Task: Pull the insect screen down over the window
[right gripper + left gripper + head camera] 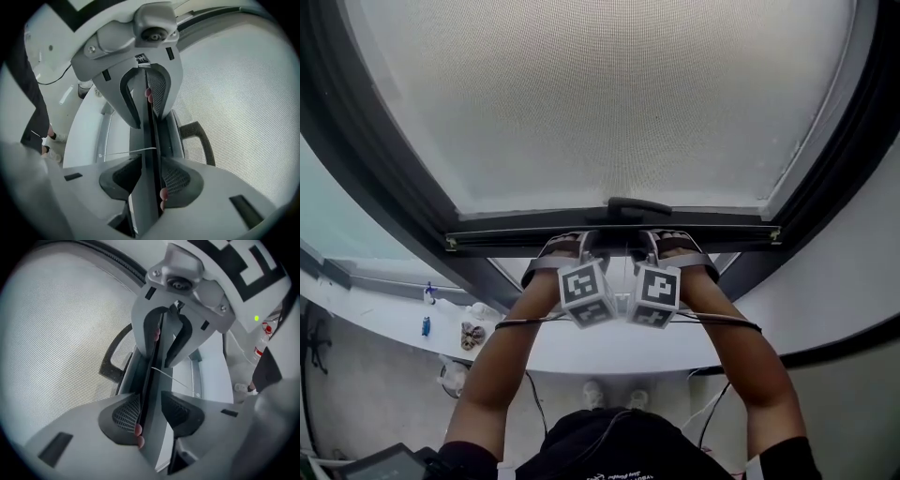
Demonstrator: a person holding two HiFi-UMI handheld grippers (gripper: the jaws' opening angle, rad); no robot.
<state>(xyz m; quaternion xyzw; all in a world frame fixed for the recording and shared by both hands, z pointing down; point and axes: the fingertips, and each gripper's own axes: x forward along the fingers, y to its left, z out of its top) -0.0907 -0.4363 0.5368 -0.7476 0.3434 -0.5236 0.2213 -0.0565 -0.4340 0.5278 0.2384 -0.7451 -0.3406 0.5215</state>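
Observation:
The insect screen's pale mesh (600,94) fills the window above a dark bottom bar (506,234) with a black handle (637,205) at its middle. Both grippers sit side by side under that handle. In the left gripper view the bar (152,376) runs edge-on between the pads of my left gripper (152,413), which press on it from both sides; the handle (115,357) and mesh (61,324) lie to its left. My right gripper (150,176) likewise clamps the bar (147,136), with the handle (201,140) to its right. Seen from the head view, left gripper (586,246) and right gripper (661,244) meet the bar.
A dark window frame (384,178) surrounds the screen. Below runs a white sill (609,352), with small items (472,335) on the ledge to the left. A thin pale cord (168,378) crosses beside the bar. A spray bottle (262,341) stands off to the side.

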